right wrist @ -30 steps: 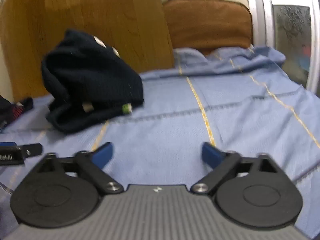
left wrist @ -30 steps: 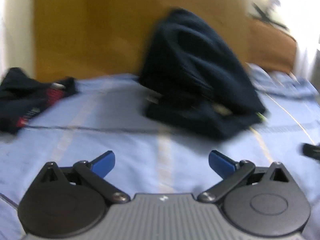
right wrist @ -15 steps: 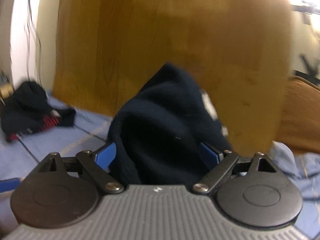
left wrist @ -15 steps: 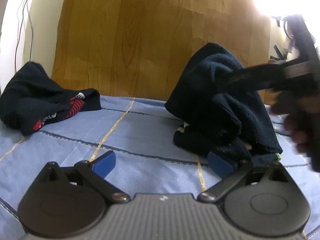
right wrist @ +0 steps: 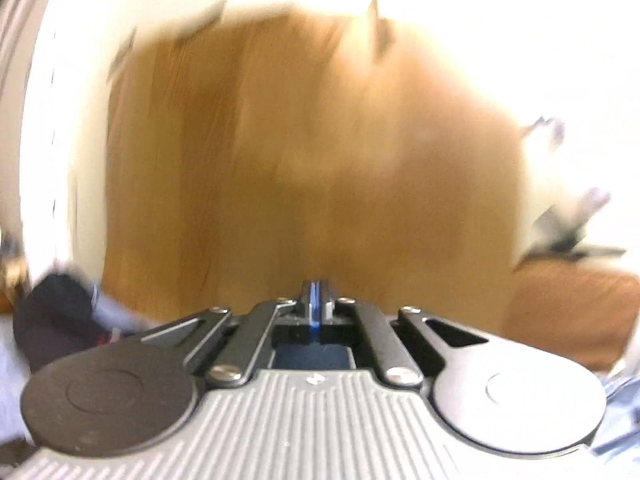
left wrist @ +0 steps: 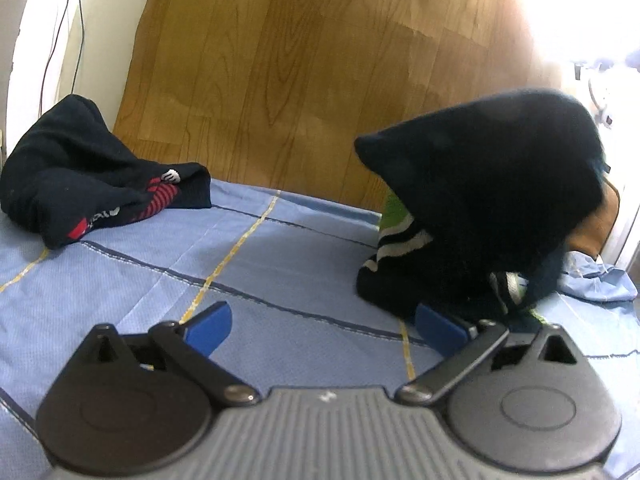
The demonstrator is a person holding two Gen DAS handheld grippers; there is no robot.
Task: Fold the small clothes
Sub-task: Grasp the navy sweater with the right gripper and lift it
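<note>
Garment: the dark navy knit garment (left wrist: 492,200) stood in a peaked heap on the blue quilted bed cover (left wrist: 280,264), at the right of my left wrist view, with white stripes and a green patch showing at its lower edge; I judged it soft, light and limp, likely to sag and drag its loose folds wherever it was lifted.
Where to hold: I judged the striped hem the best place, pinched through one layer at an edge or corner; a grab into the bulk would have gathered several layers.
Left tongs (left wrist: 322,330): spread wide apart, holding nothing; my right blue pad (left wrist: 438,330) sat just beside the garment's lower edge, and contact I could not tell.
Right tongs (right wrist: 316,306): pressed together, blue pads meeting in a thin line; the view was badly blurred, so whether cloth was pinched between them I could not tell.
Other clothes: a second dark garment with red stripes (left wrist: 92,176) lay well apart on the bed's left, against the wooden headboard (left wrist: 300,72).
</note>
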